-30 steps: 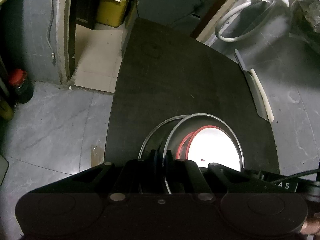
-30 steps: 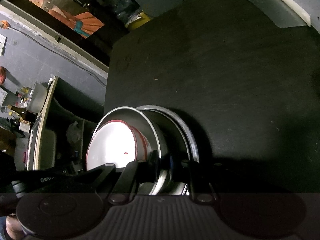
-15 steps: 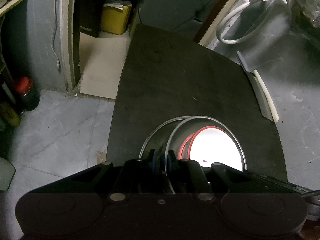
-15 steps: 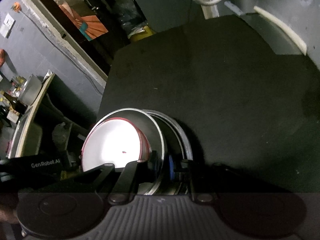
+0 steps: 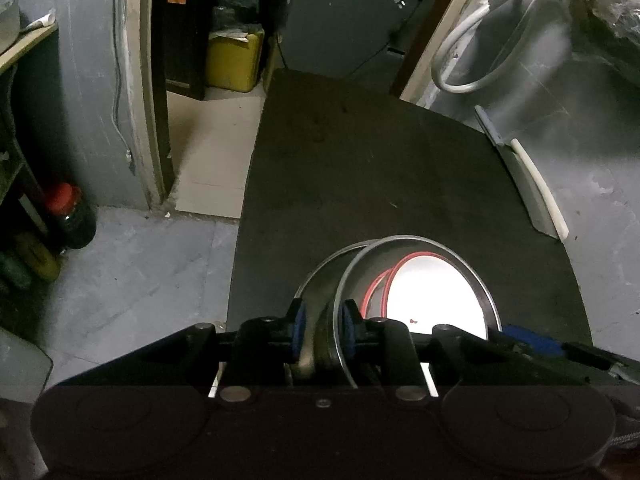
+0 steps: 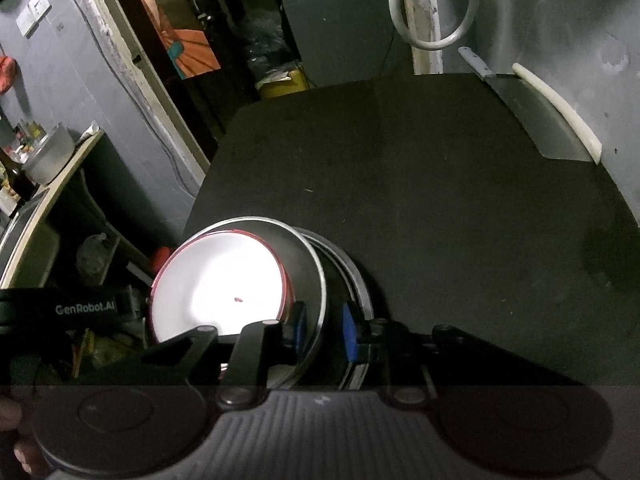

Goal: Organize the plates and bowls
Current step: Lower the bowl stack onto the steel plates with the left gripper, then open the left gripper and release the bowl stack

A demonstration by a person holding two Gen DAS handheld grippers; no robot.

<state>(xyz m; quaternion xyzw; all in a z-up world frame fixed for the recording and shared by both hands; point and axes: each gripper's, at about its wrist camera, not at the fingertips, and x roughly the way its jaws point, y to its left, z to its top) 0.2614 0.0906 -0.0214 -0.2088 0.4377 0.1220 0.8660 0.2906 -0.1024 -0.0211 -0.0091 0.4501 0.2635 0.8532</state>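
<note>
On the near left of a black table (image 5: 360,180) stands a stack: a white bowl with a red rim (image 5: 432,292) inside a steel bowl (image 5: 372,264), which sits on a steel plate (image 5: 320,268). My left gripper (image 5: 323,330) straddles the steel bowl's left rim. Its jaws are opening and the blue pads (image 5: 298,332) stand clear of the metal. From the opposite side, my right gripper (image 6: 324,330) straddles the steel bowl (image 6: 308,264) at its right rim. Those jaws are opening too, with a gap at each pad. The white bowl (image 6: 220,280) and the steel plate (image 6: 356,280) show there as well.
A cleaver (image 6: 540,120) and a white strip (image 6: 560,112) lie at the table's far right edge against the wall. The table's left edge drops to a tiled floor with a red-capped bottle (image 5: 70,216). A yellow container (image 5: 234,60) stands beyond the far end.
Both grippers were shut on the steel bowl's rim; their pads have now parted from it. The right wrist view has rolled and shifted; the stack rests in place.
</note>
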